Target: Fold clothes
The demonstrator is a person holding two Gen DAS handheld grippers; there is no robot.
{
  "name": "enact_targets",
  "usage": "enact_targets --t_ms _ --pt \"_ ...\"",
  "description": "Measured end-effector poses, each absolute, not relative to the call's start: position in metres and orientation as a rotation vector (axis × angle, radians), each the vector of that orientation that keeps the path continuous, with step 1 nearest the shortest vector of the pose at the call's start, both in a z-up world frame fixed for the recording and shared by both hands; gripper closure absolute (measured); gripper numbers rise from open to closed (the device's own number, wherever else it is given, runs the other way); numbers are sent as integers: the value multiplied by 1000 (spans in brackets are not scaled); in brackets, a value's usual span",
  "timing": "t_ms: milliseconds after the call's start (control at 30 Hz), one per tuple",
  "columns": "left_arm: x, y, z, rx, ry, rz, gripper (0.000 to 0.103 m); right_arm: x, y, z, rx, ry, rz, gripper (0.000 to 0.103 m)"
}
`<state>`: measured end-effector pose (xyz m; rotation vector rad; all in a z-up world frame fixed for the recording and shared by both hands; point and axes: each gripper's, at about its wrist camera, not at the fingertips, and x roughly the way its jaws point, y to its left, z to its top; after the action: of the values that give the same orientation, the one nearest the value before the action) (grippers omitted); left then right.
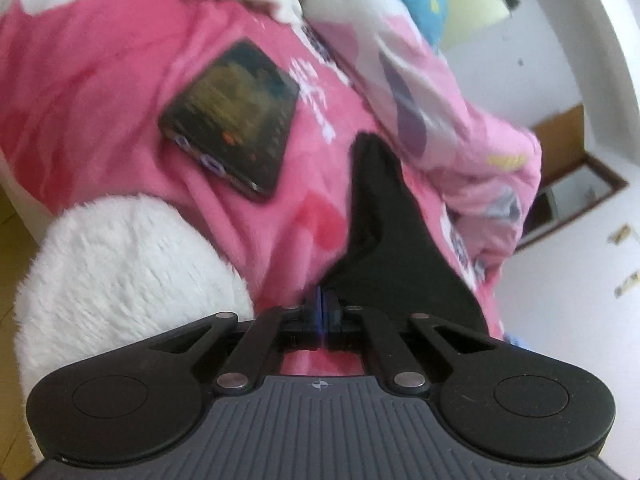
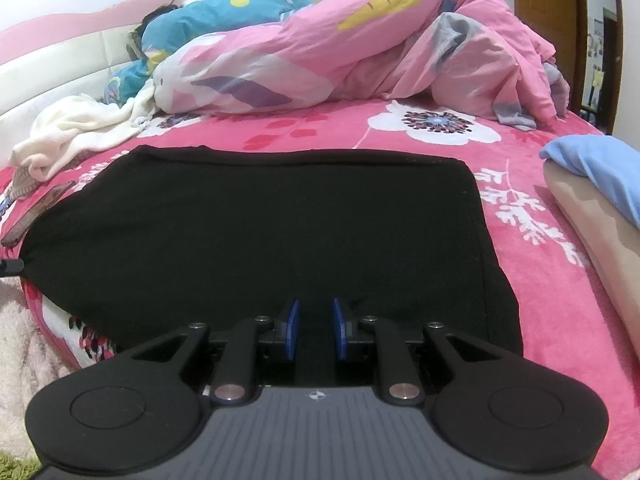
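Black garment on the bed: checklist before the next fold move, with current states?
1. Left gripper pinching the black garment: ok, jaws closed with cloth at the tips.
2. Right gripper gripping the garment: not ok, a gap shows between the blue pads and the cloth lies beyond them.
3. Garment flat: ok in the right wrist view, the far edge looks straight.
4. Phone off the garment: cannot tell, its edge lies right at the left corner.
5. White cloth clear of the fold area: ok.
6. Folded stack clear on the right: ok.
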<state>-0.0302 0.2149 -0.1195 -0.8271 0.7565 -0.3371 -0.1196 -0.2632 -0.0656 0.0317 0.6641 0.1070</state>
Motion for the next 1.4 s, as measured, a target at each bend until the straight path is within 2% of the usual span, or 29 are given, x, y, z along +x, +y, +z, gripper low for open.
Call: enact_targets --t_ms 200,400,500,567,633,667,733,767,800,933,1067,1100,1133,1400 --pt "-36 235 -112 -853 722 -250 103 -120 -264 -67 34 659 108 81" --pt "-37 189 -67 -523 633 -321 102 -118 -264 -67 34 658 110 81" --pt "-31 148 -58 -350 615 -414 95 -118 -263 -67 30 659 106 80" --pt "-16 132 -66 -274 678 -392 93 -118 -262 -67 25 659 105 80" --pt "0 139 -83 -322 762 -307 95 -118 -262 -67 26 658 106 80" --pt "3 153 -89 -410 780 -295 99 -118 -263 -67 30 657 107 80" --pt "3 182 -94 -591 776 -276 98 -119 -264 -67 33 656 110 80" --pt "-3 191 -90 -592 745 -225 90 -119 -263 -66 24 660 111 80" --pt "-8 198 -86 -571 716 -179 88 -118 -262 -64 14 664 112 80" --pt "-28 221 -78 -602 679 -124 85 -117 -248 -52 -76 665 111 79" --pt "-47 224 -74 -606 663 -131 79 -123 -199 -31 -268 558 265 75" --pt "-49 223 -74 -605 665 -141 79 -125 -182 -27 -309 529 324 68" --pt "-52 219 -75 -597 668 -150 78 -127 -166 -22 -350 499 382 66" --pt "-66 199 -76 -509 675 -177 78 -118 -47 -53 -683 414 747 66"
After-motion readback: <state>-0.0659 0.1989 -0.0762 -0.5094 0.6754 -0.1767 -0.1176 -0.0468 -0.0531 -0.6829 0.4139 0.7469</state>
